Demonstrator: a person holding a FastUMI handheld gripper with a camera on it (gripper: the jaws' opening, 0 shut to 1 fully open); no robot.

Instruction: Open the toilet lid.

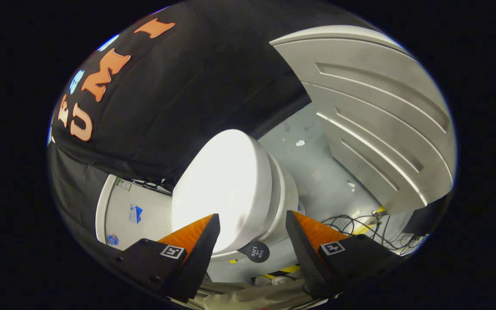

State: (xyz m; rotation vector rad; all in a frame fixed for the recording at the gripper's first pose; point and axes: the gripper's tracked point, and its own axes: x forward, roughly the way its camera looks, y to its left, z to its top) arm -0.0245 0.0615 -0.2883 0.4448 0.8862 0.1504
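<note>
Your gripper (252,232) is spread wide and empty, with the closed toilet lid (222,189) just ahead between its fingers, its front edge nearest you, tank (134,213) beyond.

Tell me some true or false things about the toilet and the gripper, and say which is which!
1. The toilet lid is closed over the bowl. True.
2. The gripper is shut on the lid. False: its fingers are open, apart, with the lid's front edge between and just beyond them.
3. The toilet tank sits behind the lid, against the black cloth wall. True.
4. The lid is black. False: it is white.
5. Loose cables lie on the floor beside the toilet. True.
6. A grey panelled door stands on the tank. False: it stands off to the side, beyond the cables.
</note>
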